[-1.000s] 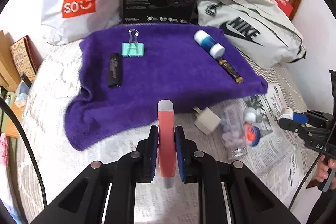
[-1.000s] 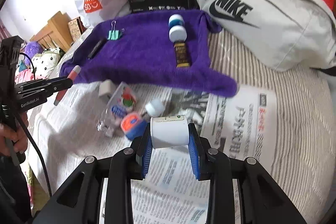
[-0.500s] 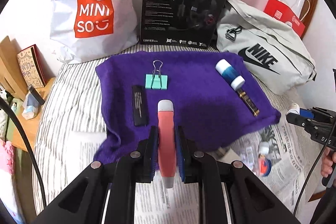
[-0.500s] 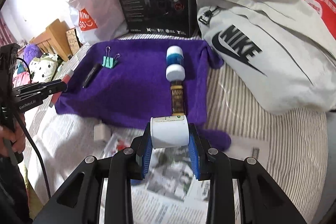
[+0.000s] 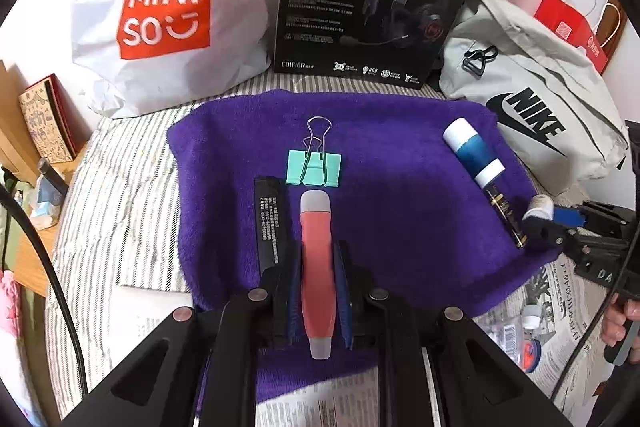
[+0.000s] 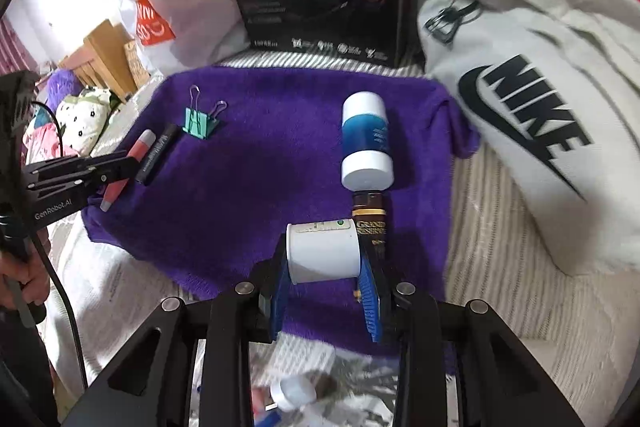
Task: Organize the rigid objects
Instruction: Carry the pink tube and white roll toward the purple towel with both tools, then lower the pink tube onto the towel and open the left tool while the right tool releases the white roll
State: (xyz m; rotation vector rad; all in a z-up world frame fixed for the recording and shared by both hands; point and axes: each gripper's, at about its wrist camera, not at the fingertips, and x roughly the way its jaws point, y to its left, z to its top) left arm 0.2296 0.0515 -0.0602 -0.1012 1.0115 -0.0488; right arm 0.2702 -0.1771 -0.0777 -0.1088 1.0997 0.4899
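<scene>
While a clip (image 5: 314,168), a black stick (image 5: 267,223), a blue bottle (image 5: 473,151) and a brown tube (image 5: 505,217) already lie on the purple towel (image 5: 400,195), the left gripper (image 5: 318,269) clamps a red pen (image 5: 317,259) and the right gripper (image 6: 325,279) a white jar (image 6: 323,253) above it, more items waiting on the newspaper (image 5: 560,311).

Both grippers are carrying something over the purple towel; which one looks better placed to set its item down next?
Probably left. The left gripper holds the red pen in line with the black stick over the purple towel. The right gripper holds its white cylinder crosswise near the front edge.
</scene>
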